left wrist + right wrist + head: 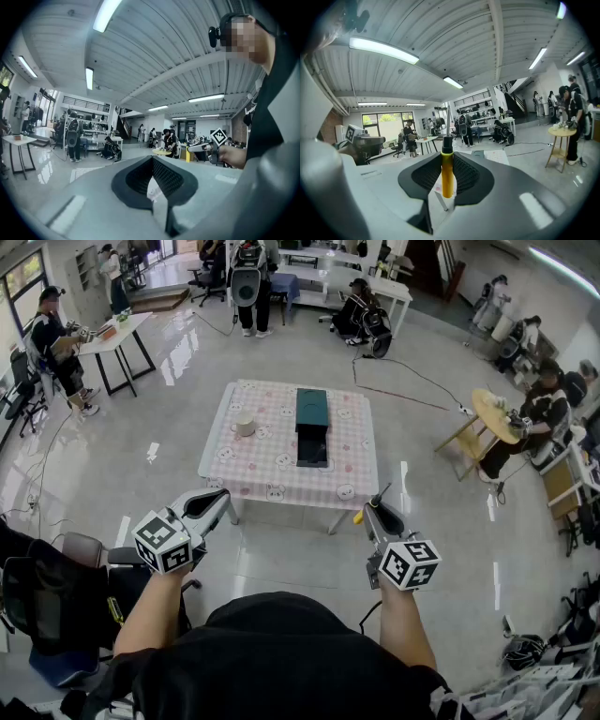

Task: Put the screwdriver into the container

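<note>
A screwdriver (447, 171) with a yellow handle and a thin metal shaft stands upright between the jaws of my right gripper (446, 190), which is shut on it. In the head view the right gripper (376, 509) is held in the air short of the table, with the yellow handle (358, 517) showing beside it. My left gripper (217, 503) is level with it on the left, jaws together and nothing in them (158, 199). The container (311, 409) is a dark green box with a black open tray in front of it, in the middle of the table.
The table (272, 474) has a pink patterned cloth, and a small cup (245, 426) stands on its left side. Shiny floor lies between me and the table. A chair (56, 592) stands at my left. People work at other tables around the room.
</note>
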Motion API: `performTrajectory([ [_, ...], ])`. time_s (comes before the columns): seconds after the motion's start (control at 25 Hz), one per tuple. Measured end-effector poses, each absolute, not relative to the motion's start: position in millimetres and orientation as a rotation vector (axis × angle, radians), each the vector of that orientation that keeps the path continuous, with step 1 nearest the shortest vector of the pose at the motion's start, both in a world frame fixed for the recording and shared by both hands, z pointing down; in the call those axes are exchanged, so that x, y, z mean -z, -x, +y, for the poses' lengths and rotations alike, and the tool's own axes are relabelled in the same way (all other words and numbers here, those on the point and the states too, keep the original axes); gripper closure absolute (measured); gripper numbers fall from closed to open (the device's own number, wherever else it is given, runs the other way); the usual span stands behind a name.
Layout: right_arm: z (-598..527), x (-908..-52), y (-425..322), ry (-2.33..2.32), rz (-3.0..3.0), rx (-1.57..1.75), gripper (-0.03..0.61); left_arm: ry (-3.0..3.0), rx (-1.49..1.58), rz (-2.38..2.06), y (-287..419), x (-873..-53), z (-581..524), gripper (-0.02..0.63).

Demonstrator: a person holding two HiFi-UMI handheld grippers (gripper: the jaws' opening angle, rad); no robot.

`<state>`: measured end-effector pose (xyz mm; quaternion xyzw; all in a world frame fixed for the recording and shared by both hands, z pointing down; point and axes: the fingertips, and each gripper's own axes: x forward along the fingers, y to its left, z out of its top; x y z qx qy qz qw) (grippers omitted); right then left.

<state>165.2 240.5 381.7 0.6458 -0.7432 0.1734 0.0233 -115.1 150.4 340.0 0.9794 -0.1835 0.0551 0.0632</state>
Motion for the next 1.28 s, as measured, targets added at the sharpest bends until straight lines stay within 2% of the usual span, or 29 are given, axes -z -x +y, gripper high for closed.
performTrajectory([
  [0.28, 232.6, -387.7, -184.7, -1.983, -2.319, -0.537, 0.472, -2.964, -0.184, -0.621, 105.0, -343.1, 145.6, 0.614],
  [0.76, 236.2, -378.5, -189.7, -1.993, -2.358, -0.523, 0.474, -2.953, -0.133, -0.782, 137.1, -325.9, 133.2, 0.614],
  [1.28, 250.0, -376.1, -183.4, -1.972, -2.378, -0.498, 0.472, -2.968, -0.138, -0.731, 126.8, -330.5, 144.2, 0.614],
])
